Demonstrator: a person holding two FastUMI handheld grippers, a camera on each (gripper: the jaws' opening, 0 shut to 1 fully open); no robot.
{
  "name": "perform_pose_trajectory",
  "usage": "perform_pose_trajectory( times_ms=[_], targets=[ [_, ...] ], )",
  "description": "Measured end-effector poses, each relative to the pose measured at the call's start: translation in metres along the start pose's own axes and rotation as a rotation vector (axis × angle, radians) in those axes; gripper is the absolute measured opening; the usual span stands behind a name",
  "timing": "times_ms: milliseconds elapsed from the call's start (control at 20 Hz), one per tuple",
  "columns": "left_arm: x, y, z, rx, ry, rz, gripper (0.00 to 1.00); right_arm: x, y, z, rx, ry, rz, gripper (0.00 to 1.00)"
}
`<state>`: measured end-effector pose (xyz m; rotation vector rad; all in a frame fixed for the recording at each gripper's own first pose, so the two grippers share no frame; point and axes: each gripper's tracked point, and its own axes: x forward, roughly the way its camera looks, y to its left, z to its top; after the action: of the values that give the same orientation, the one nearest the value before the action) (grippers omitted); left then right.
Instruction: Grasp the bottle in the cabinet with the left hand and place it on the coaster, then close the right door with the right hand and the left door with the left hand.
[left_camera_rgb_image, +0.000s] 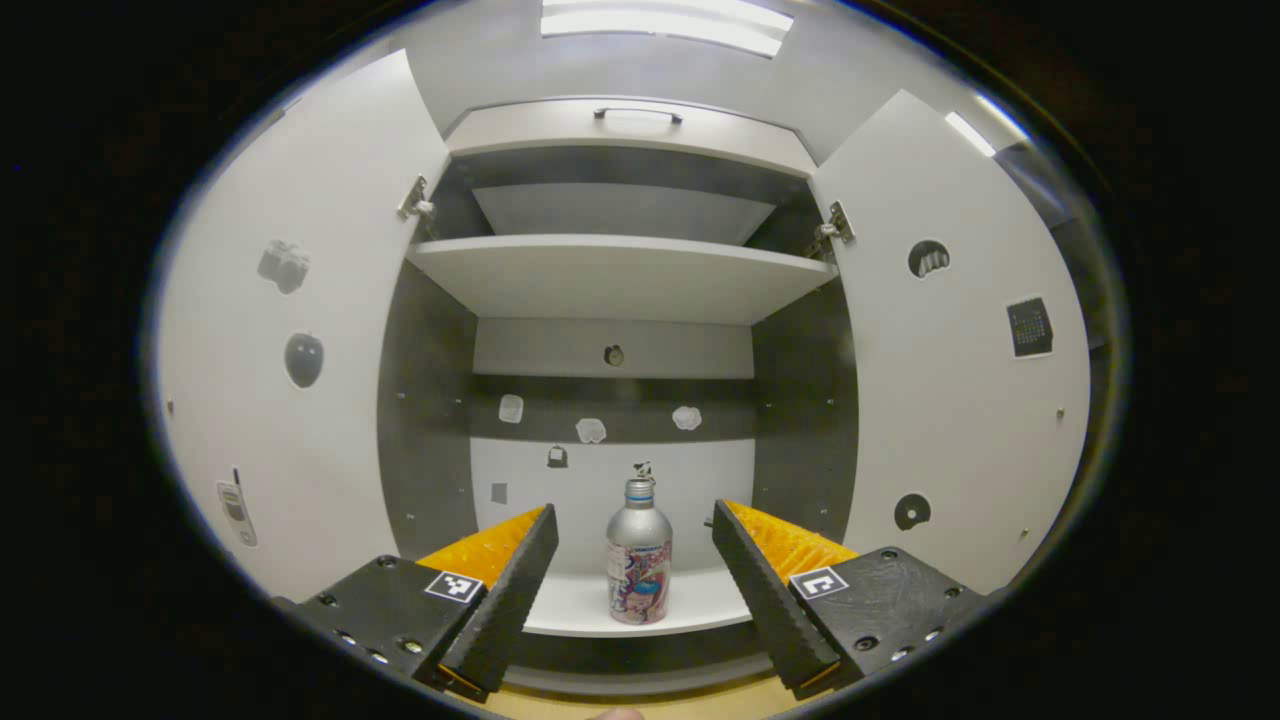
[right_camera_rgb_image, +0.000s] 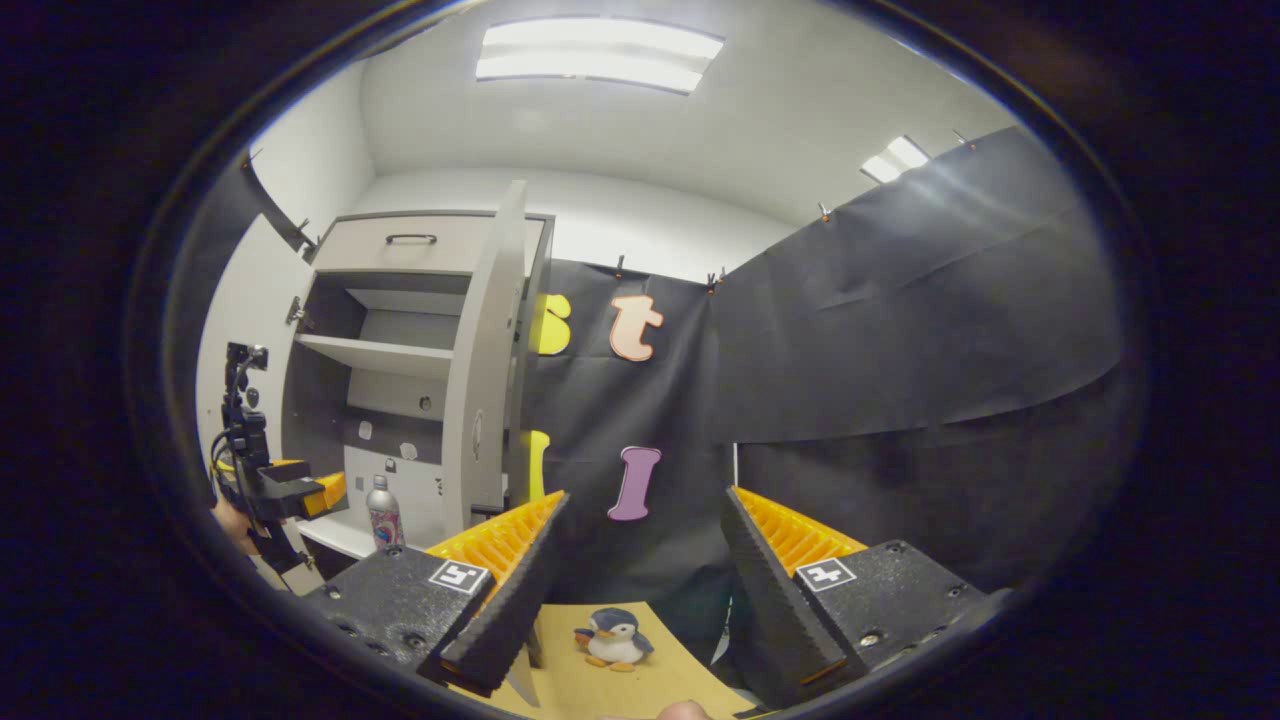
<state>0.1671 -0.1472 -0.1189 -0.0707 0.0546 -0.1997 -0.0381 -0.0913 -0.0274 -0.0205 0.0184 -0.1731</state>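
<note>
Open cabinet (left_camera_rgb_image: 620, 280) ahead of the left gripper (left_camera_rgb_image: 632, 560), jaws wide.
Left door (left_camera_rgb_image: 300, 330) swung out, then the bottle (left_camera_rgb_image: 639, 560) upright on the lowest white shelf (left_camera_rgb_image: 570, 605) straight ahead between the spread fingers but beyond them, then the right door (left_camera_rgb_image: 950, 380). The right gripper (right_camera_rgb_image: 640, 570), also wide and empty, faces black cloth over a tan tabletop (right_camera_rgb_image: 640, 685) with a penguin toy (right_camera_rgb_image: 614, 640).

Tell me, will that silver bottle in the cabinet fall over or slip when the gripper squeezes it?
The bottle stands tall and narrow on the shelf, so a nudge near its top could probably tip it. Its smooth metal-looking shoulder may be slippery, and being round, it would likely roll if knocked down.
</note>
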Motion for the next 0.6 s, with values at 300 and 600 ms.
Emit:
perform_pose_trajectory(
  times_ms=[300,600],
  targets=[
    [0.047,0.0,-0.04,0.032,0.079,0.016,0.96,-0.005,-0.02,-0.004,-0.009,0.006,-0.064,0.97],
    [0.082,0.014,-0.071,0.033,0.136,0.038,0.97,-0.002,-0.025,-0.009,-0.015,0.013,-0.095,0.96]
  ],
)
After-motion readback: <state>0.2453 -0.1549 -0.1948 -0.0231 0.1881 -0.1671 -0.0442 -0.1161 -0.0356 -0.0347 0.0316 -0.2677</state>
